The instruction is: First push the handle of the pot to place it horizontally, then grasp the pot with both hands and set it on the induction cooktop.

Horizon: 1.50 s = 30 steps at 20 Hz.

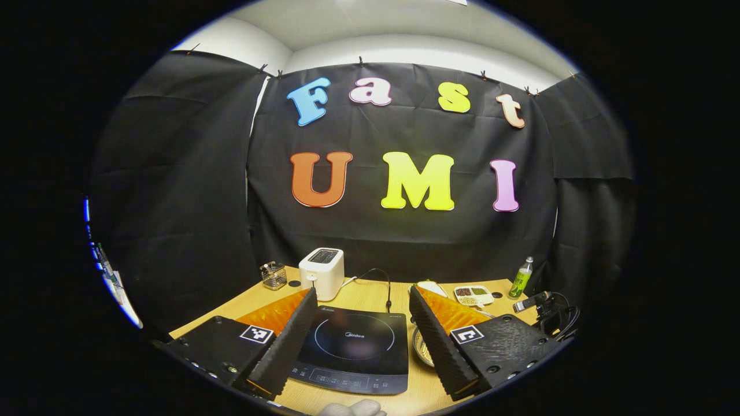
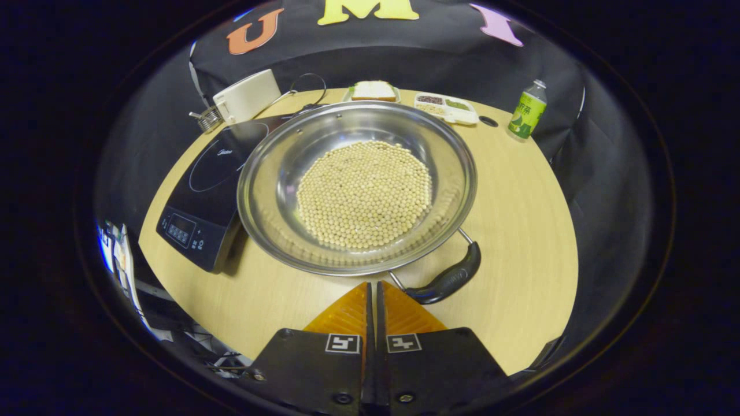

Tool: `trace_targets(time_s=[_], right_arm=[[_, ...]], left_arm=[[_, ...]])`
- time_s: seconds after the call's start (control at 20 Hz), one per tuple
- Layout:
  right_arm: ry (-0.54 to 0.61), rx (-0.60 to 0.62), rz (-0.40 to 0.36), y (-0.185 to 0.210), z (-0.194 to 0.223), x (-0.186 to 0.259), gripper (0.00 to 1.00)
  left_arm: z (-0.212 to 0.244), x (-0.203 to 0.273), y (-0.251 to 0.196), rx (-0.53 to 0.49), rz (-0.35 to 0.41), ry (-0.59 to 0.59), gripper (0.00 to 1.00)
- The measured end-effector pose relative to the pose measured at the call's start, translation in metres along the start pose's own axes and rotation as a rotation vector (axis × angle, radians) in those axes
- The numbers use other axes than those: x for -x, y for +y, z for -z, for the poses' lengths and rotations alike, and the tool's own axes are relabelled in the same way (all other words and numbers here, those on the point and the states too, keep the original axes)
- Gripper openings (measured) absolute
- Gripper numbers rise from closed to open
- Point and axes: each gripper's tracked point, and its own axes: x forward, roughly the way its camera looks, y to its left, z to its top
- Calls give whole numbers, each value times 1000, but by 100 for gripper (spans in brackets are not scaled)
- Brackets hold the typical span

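We see the pot, shiny steel and full of pale beans, at frame centre on the bench, its handle angled at lower right. A hard shove could slop beans out. Our right tongs are pressed together, empty; left tongs gape wide over the cooktop.

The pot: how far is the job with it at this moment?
Nothing looks finished. The pot of beans sits on the table, overlapping the induction cooktop. The right gripper, shut, points beside its handle, seemingly about to push. The left gripper is open above the cooktop. Both-hand grasp and placing remain.
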Motion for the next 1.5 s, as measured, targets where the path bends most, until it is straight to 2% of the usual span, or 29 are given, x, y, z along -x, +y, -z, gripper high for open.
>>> trace_targets(time_s=[0.4,0.7,0.75,0.8,0.95,1.0,1.1,1.45,1.5], right_arm=[[-13,-29,33,-39,-12,-2,0],[-32,14,68,-70,-20,1,4],[-34,15,69,-74,-22,1,1],[-35,14,69,-79,-24,1,7],[-38,21,72,-92,-30,-2,0],[-40,25,76,-96,-32,-4,3],[-45,32,76,-103,-37,-7,0],[-60,70,62,-123,-52,-15,0],[-61,76,62,-127,-54,-16,4]], left_arm=[[2,-9,-13,-4,3,7,95],[-2,-13,-26,3,-12,4,95],[-2,-14,-29,3,-15,6,95],[0,-15,-30,3,-18,7,95],[2,-15,-36,-1,-33,13,95],[3,-14,-38,-2,-39,14,95],[4,-12,-39,-4,-55,19,95],[10,-9,-50,-4,-101,39,95],[11,-8,-53,-3,-107,41,95]])
